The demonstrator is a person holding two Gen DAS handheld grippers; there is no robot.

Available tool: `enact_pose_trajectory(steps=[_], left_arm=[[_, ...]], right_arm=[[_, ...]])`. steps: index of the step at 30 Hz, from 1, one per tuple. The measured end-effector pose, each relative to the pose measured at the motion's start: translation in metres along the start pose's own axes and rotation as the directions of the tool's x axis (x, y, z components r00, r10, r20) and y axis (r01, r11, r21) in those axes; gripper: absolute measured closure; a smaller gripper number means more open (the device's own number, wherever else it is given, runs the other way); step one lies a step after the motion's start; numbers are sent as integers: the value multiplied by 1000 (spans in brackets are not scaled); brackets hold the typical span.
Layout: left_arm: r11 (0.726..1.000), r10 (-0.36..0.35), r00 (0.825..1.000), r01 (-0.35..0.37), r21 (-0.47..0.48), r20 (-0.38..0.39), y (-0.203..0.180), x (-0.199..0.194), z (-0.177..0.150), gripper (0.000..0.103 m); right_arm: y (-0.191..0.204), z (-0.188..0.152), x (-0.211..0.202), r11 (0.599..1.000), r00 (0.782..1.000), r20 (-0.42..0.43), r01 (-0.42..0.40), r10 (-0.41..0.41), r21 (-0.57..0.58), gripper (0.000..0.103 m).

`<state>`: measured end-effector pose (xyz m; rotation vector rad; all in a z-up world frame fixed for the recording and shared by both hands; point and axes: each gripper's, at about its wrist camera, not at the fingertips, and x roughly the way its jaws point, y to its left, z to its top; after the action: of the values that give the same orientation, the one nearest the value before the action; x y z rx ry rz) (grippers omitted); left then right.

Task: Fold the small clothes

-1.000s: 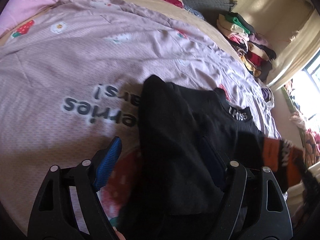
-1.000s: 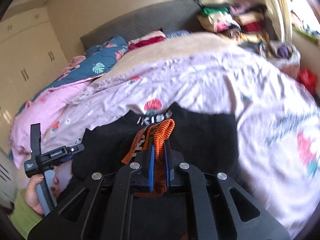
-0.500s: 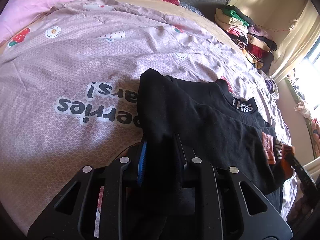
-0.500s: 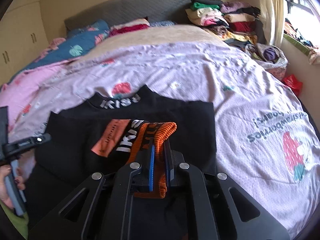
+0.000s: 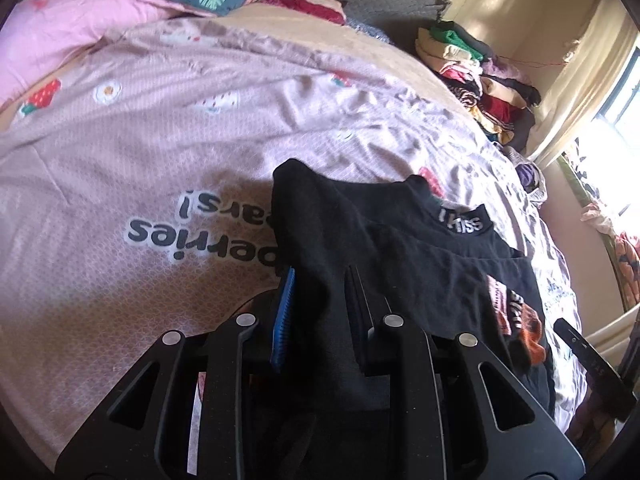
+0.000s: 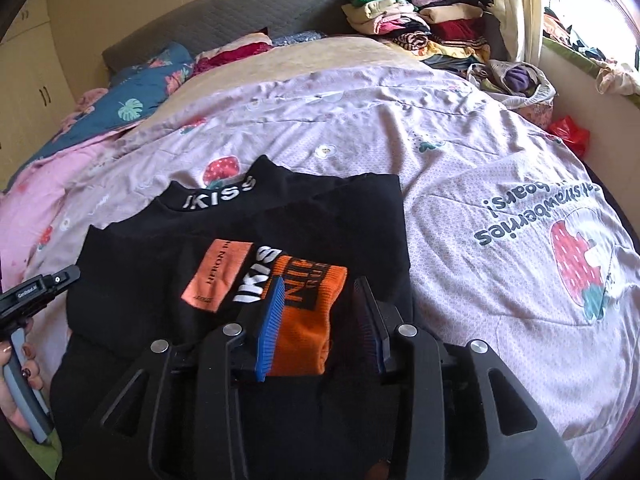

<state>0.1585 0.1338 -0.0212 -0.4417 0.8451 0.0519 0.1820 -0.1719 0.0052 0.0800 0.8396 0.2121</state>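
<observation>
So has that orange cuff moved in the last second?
Yes. The orange cuff was pinched upright in the right tongs; now it lies flat on the black top, nearer than the collar lettering, with the tongs open around it.

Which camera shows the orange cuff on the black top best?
The right wrist view: the orange cuff lies flat and close between the open right gripper. The left wrist view shows only a small sliver at the black top's edge.

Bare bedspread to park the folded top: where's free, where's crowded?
Free: lilac strawberry-print bedspread right of the black long-sleeved top, out to the printed lettering; also the stretch left of it, around the lettering. Crowded: stacked clothes pile at the headboard corner, pillows at the head.
</observation>
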Motion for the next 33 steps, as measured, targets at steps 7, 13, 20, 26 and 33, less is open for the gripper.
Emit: enact_pose_trajectory(steps=[7, 13, 20, 26, 33], left_arm=[[997, -44, 999, 43, 61, 4, -21, -11, 0, 86], [988, -79, 995, 86, 131, -56, -44, -2, -14, 80], [986, -32, 988, 55, 157, -149, -41, 23, -33, 72], [987, -47, 986, 71, 147, -161, -33, 22, -37, 72], [986, -46, 986, 71, 149, -161, -35, 20, -38, 72]], right_arm=[[18, -3, -4, 998, 998, -10, -56, 56, -37, 67], [42, -8, 1, 990, 995, -33, -97, 94, -102, 67], [61, -12, 4, 981, 993, -50, -115, 109, -156, 67], [73, -12, 22, 972, 992, -87, -112, 95, -207, 62], [71, -16, 48, 971, 983, -166, -110, 75, -211, 60]])
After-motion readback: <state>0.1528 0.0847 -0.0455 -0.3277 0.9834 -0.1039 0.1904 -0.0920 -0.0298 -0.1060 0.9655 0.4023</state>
